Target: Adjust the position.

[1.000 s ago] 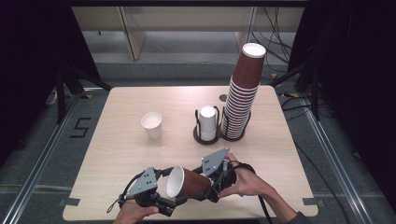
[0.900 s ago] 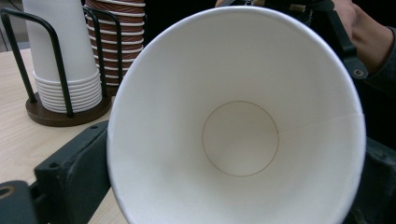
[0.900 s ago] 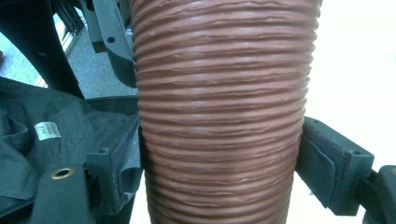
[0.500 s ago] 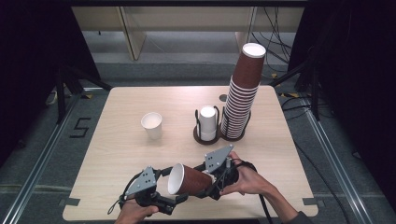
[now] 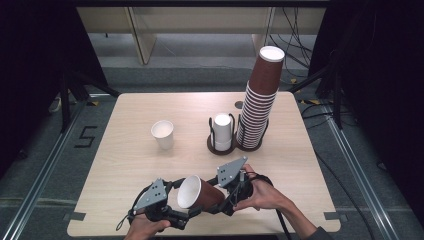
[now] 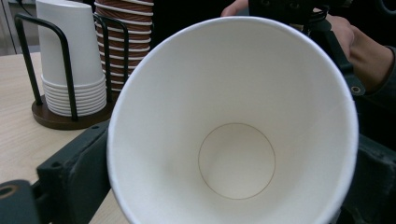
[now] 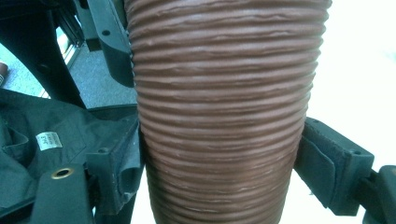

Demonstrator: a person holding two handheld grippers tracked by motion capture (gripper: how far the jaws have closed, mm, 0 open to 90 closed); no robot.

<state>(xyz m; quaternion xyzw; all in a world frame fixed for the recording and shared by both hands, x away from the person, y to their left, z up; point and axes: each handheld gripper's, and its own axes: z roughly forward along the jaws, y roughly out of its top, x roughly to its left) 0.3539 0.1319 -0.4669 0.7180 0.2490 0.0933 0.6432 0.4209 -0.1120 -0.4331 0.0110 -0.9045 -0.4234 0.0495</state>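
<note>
Brown ribbed paper cup (image 5: 200, 192) clamped sideways between right gripper (image 5: 231, 192) and left gripper (image 5: 167, 210), both jaw pairs pressing its walls. Risk: crushed wall from over-squeeze, or slippage and drop.

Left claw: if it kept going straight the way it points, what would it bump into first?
Probably the right claw and the hand behind it. The left claw points along the brown cup both grip, toward them.
</note>
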